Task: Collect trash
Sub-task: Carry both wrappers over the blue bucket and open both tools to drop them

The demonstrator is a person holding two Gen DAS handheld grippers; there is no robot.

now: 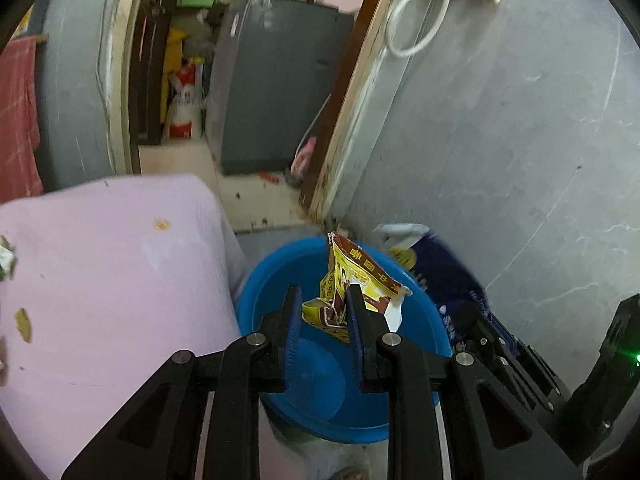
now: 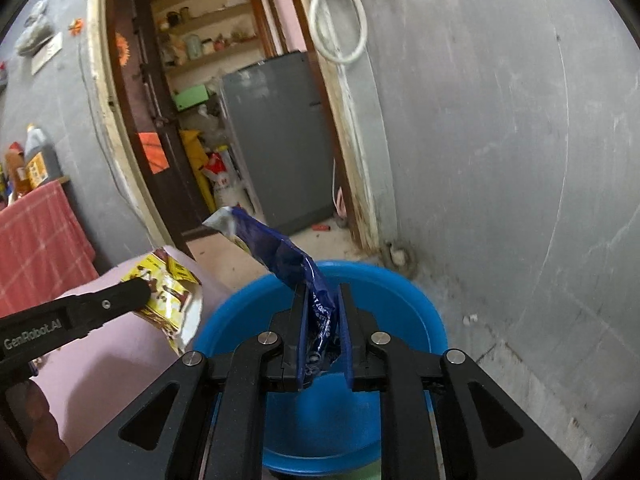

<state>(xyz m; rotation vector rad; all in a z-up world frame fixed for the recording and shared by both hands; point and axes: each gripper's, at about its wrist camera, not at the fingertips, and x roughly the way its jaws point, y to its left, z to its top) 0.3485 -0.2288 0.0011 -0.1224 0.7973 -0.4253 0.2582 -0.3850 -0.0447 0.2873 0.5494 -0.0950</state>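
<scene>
Currently you hold both wrappers over the blue basin (image 1: 280,280) for dropping: left gripper (image 1: 322,304) loosely around yellow wrapper (image 1: 360,280), right gripper (image 2: 322,304) pinching blue wrapper (image 2: 292,260).
</scene>
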